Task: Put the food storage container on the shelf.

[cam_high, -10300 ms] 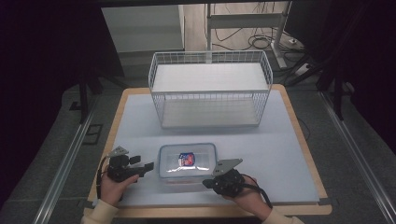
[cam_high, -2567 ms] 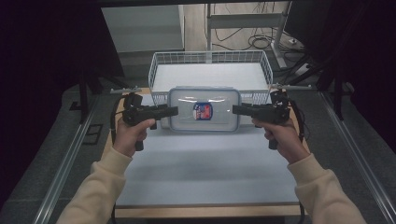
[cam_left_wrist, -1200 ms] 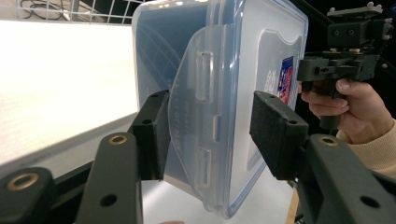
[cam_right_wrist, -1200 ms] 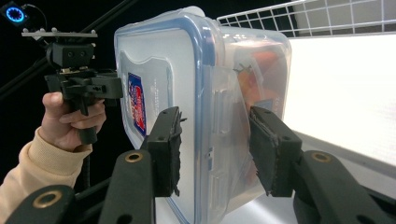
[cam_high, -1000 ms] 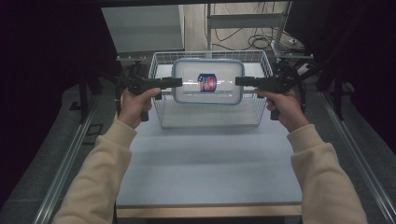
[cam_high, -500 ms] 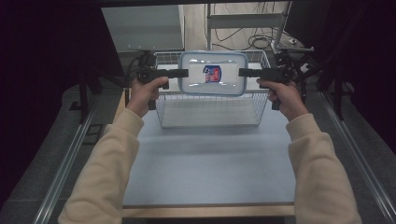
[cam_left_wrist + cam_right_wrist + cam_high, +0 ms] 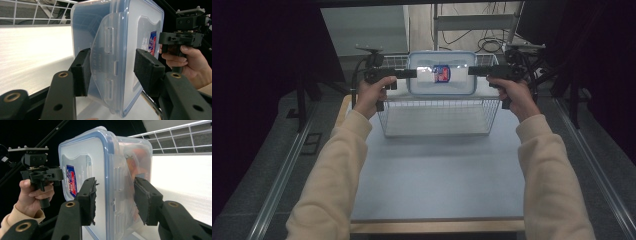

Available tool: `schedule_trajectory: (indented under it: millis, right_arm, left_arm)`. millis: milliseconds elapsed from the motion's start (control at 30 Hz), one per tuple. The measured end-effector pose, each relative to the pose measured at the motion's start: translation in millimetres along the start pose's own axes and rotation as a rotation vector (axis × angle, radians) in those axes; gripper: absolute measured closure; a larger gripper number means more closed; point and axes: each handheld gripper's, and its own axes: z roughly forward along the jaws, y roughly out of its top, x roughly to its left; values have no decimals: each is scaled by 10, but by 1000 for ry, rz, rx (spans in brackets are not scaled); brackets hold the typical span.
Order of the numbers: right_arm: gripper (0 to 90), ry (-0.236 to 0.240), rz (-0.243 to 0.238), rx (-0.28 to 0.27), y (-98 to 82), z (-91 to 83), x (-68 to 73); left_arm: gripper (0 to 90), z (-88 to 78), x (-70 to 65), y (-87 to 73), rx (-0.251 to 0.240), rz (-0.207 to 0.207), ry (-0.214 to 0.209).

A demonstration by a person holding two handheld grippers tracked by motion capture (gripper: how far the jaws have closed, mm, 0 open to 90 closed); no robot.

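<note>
Clear plastic food container (image 7: 441, 73) with blue-rimmed lid, held up in the air over the white wire basket (image 7: 437, 116), lid facing the high camera. Left hand-held gripper (image 7: 411, 73) pinches the container's left end over the side latch, pads (image 7: 82, 72) on both faces. Right hand-held gripper (image 7: 473, 70) pinches the right end likewise. Red-blue label (image 7: 441, 73) on lid. Basket sits at far edge of the tabletop (image 7: 437, 175); cream sleeves (image 7: 332, 175) reach forward.

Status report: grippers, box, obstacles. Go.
Left gripper and right gripper clamp the box by its ends. Box held above the wire basket. Nothing in the way.
</note>
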Motion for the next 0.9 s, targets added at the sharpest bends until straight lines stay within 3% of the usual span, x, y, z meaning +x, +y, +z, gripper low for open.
schedule_trajectory:
  millis: [700,900]
  right_arm:
    - [508,-40,108,-29,82,134,-114]
    - [501,-52,117,-29,91,152,-128]
  left_arm:
    - [469,110,139,139,8,-137,4]
    - [461,132,155,169,10,-147,22]
